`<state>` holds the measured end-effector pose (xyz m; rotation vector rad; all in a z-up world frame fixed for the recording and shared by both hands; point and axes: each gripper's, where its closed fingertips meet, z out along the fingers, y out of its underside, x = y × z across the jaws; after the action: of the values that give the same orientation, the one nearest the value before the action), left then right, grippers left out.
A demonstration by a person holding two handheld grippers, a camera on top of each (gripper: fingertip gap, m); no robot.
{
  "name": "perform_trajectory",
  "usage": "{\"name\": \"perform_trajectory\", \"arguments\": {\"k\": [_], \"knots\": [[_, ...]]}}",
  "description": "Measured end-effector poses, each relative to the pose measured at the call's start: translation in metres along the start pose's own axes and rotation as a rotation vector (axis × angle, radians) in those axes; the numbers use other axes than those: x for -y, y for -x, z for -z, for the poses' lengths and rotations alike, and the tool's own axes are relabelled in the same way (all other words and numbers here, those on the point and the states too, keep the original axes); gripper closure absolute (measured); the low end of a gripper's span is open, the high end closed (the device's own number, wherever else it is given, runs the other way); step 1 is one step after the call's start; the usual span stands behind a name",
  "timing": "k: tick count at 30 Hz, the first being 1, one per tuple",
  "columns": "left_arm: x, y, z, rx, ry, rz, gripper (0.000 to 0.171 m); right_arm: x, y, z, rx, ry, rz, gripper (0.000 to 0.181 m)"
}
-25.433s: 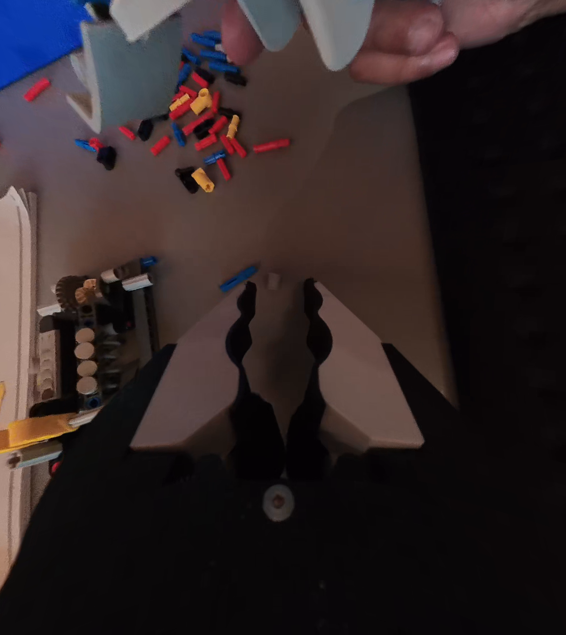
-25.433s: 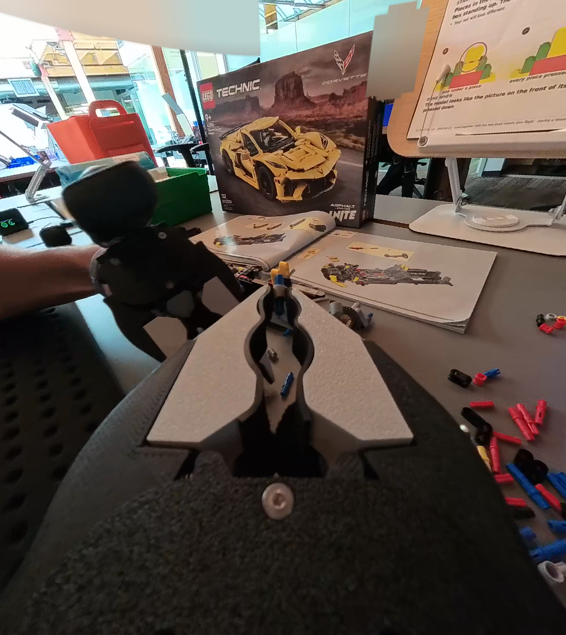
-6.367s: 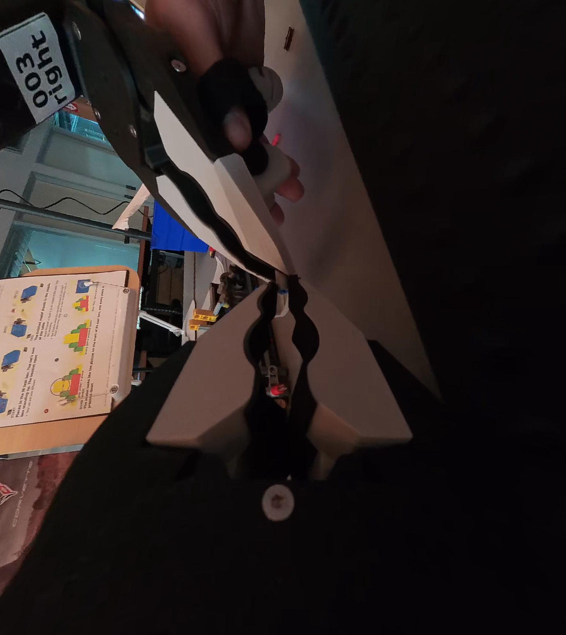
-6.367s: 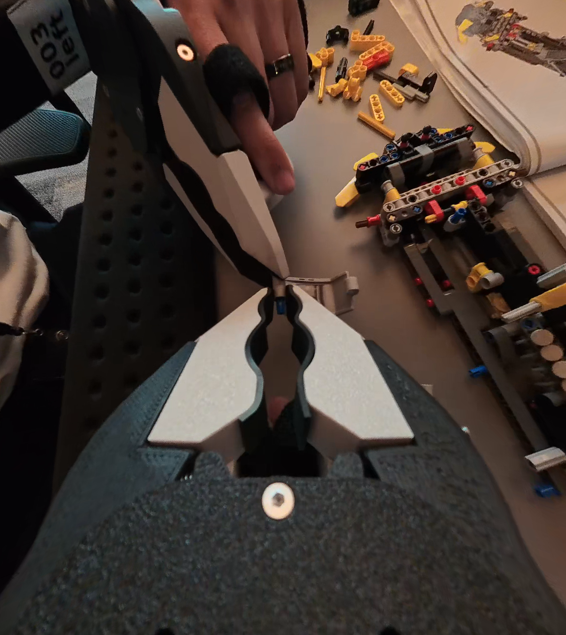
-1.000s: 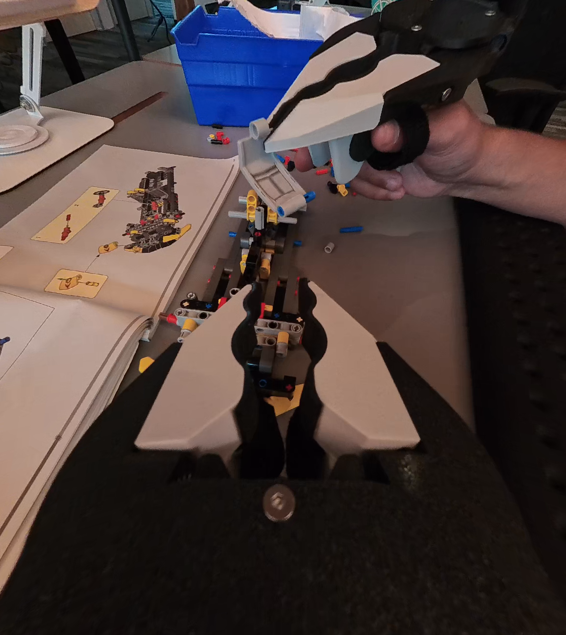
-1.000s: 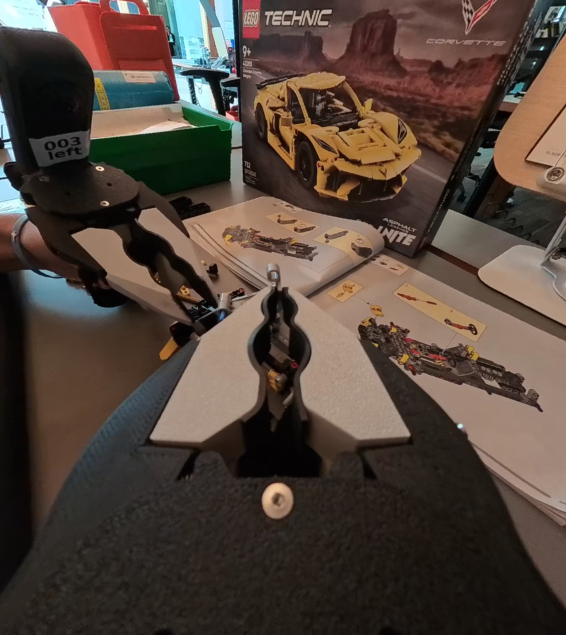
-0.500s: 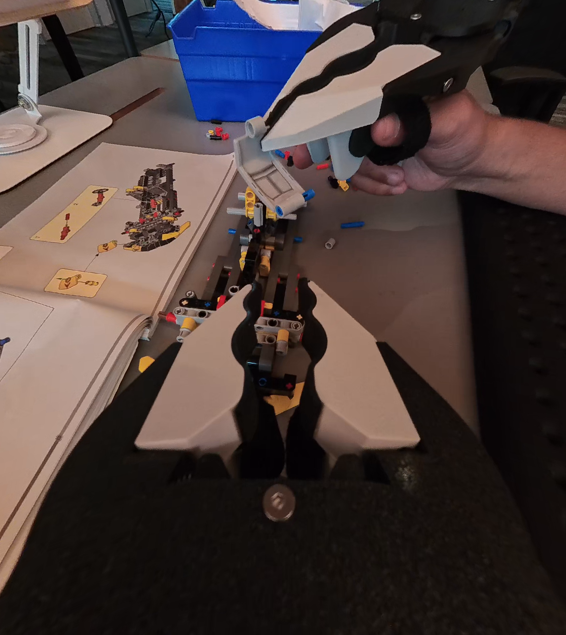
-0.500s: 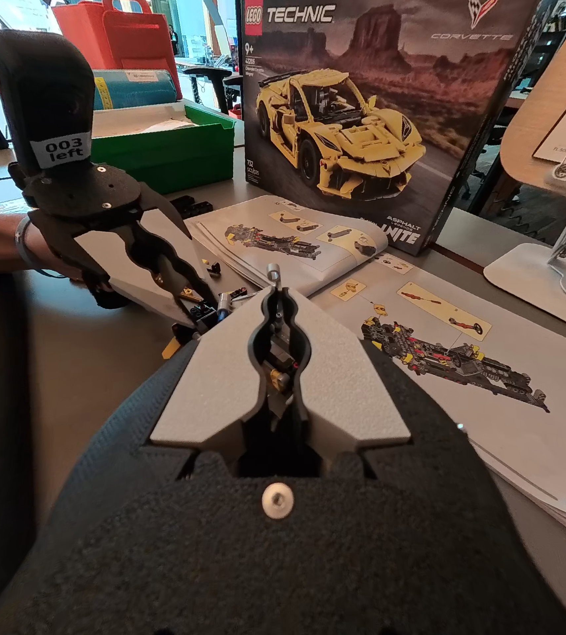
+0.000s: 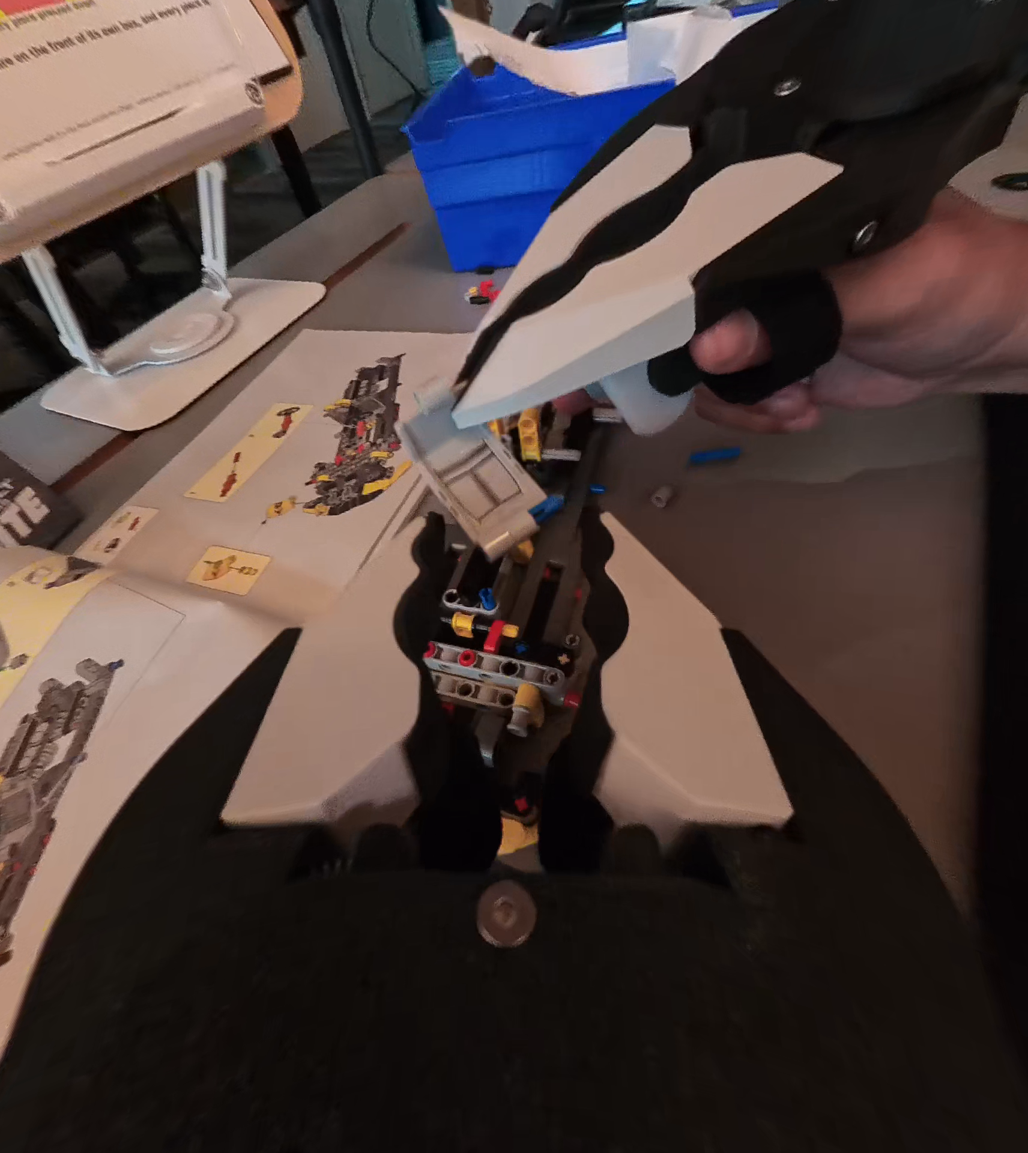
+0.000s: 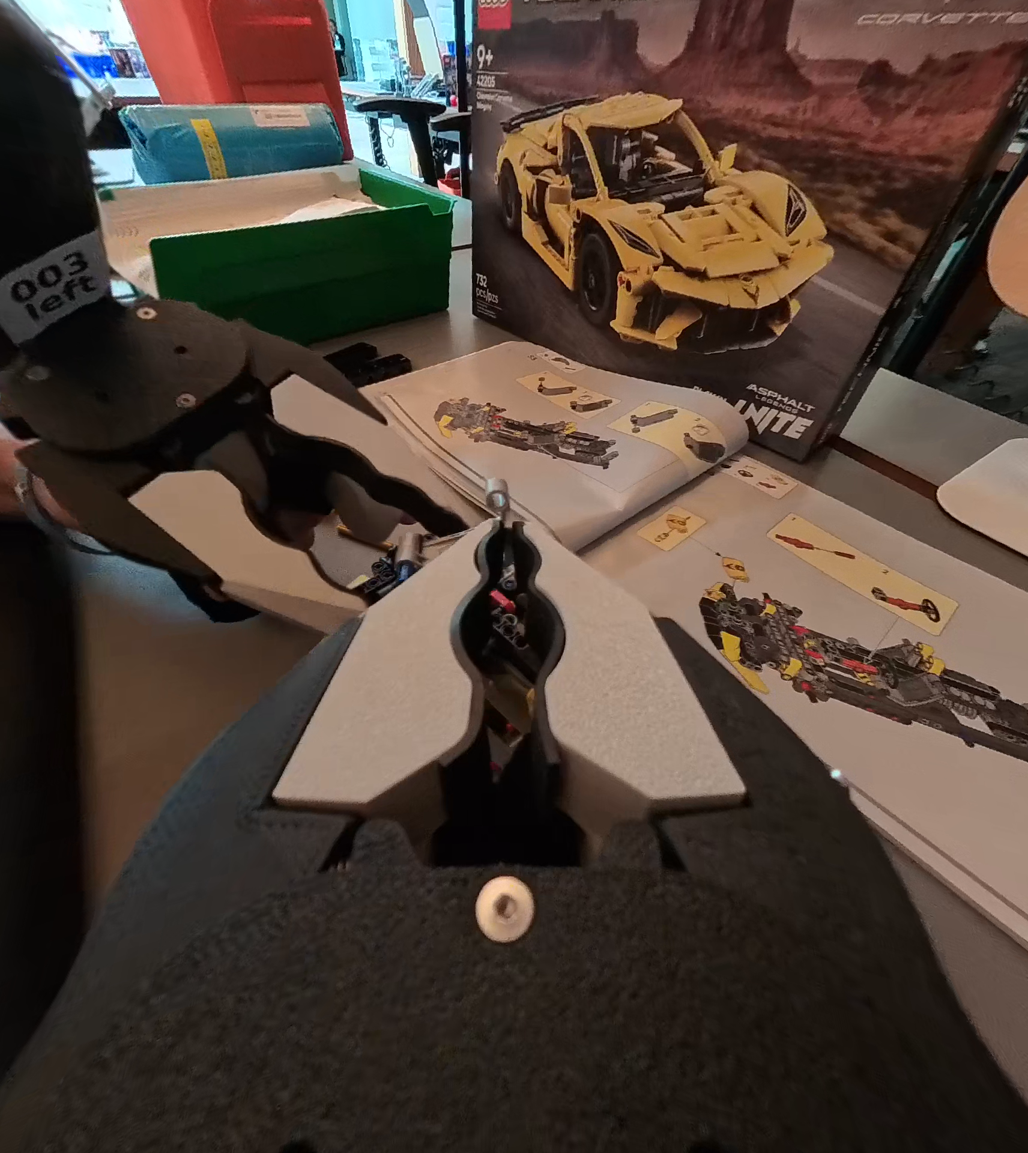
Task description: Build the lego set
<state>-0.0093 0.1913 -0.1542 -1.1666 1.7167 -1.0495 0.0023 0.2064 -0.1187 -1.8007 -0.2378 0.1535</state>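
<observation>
- Chassis (image 9: 502, 661): long black/grey Technic frame on table (image 9: 811, 593), beside open manual (image 9: 143, 630). In left wrist view it now sits between the L gripper's fingers; 0.5 s ago those fingers stood further back from it. Frame itself hasn't shifted on table.
- L gripper (image 9: 514, 530): fingers apart, straddling near end of chassis, nothing pinched. Right wrist view shows same: L gripper (image 10: 430, 530) spread wide over frame. Judgement: moving in to brace frame for the press-fit.
- R gripper (image 9: 458, 390): shut on grey panel (image 9: 474, 483), gripped at its top edge. Has dropped and come in vs 0.5 s ago; panel's lower end now hangs just above mid-chassis, tilted, right in front of L fingertips. Own view: R gripper (image 10: 502, 521) closed on panel edge, small grey stub sticking up past tips.
- Blue pin (image 9: 546, 506): seated in panel's lower corner, pointing out toward frame. Can't tell if it's touching a hole yet; looks not seated.
- Meaning: step in hand = fitting panel to chassis. Approach nearly done, insertion not yet. Build as a whole early: bare frame only, no bodywork on.
- Risk: panel held by one edge, could pivot on push; pin needs lining up w/ hole first.
</observation>
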Motion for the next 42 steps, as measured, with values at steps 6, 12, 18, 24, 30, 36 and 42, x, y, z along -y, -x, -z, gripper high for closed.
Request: {"name": "perform_trajectory", "arguments": {"k": [6, 12, 18, 24, 30, 36, 42], "knots": [[0.010, 0.014, 0.007, 0.089, -0.051, -0.026, 0.148, 0.000, -0.001, -0.002, -0.010, -0.003, -0.017, 0.179], [0.012, 0.019, 0.015, 0.104, -0.073, -0.137, 0.149, -0.006, 0.004, -0.003, 0.053, 0.015, -0.085, 0.177], [0.008, -0.004, 0.026, -0.084, -0.090, -0.206, 0.150, -0.017, 0.020, 0.006, 0.216, 0.071, -0.081, 0.157], [-0.001, -0.015, 0.037, -0.116, -0.056, -0.421, 0.150, -0.023, 0.049, 0.016, 0.508, 0.152, -0.293, 0.148], [-0.021, -0.027, 0.037, -0.087, 0.022, -0.723, 0.150, -0.036, 0.055, 0.015, 0.537, 0.236, -0.353, 0.161], [-0.021, -0.029, 0.038, -0.004, 0.043, -0.897, 0.150, -0.044, 0.058, 0.013, 0.517, 0.279, -0.302, 0.177], [-0.009, 0.007, 0.032, 0.164, 0.043, -0.679, 0.145, -0.027, 0.019, 0.000, 0.312, 0.142, -0.507, 0.181]]}}
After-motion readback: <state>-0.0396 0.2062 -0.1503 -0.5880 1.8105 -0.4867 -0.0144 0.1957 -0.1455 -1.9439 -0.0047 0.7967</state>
